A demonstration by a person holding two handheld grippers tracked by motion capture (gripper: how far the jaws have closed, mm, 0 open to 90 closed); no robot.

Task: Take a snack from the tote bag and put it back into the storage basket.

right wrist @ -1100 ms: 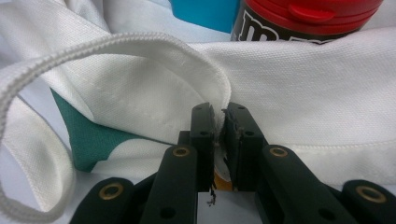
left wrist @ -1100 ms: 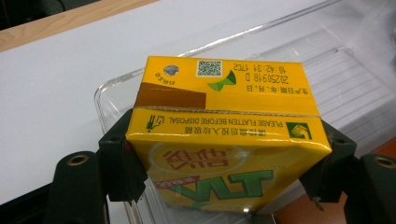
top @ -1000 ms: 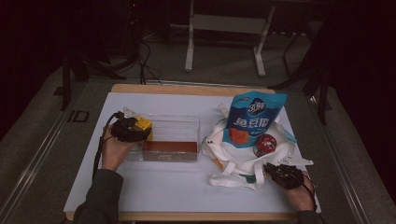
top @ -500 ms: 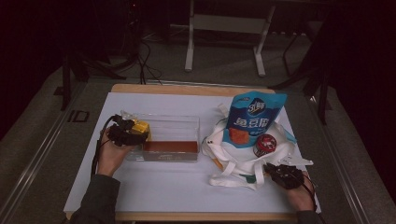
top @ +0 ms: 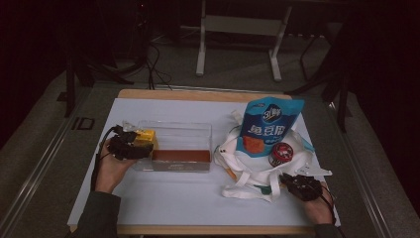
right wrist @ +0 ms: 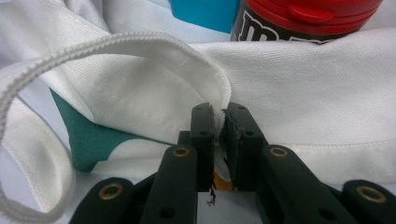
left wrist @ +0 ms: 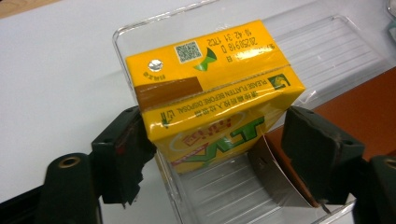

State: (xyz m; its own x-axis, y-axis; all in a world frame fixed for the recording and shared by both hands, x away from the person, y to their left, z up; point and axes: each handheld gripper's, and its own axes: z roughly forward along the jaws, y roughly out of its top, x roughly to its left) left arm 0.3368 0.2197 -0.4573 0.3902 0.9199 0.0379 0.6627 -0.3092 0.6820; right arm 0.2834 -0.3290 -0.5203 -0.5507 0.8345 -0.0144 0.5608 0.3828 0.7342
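Yellow drink carton (left wrist: pixel 212 88) tilted over the clear box's (top: pixel 195 133) left end, near the surface's left edge.
Its long axis leans, foil-dot top uppermost; left gripper (left wrist: pixel 219 149) fingers have just been opening, right pad clear of it. Right gripper (right wrist: pixel 218 140) pinches the white bag (right wrist: pixel 303 93).

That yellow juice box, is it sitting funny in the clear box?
Yes. The yellow juice box leans tilted over the clear box rim at its corner, not flat inside. The left gripper's fingers have just been opening beside it.
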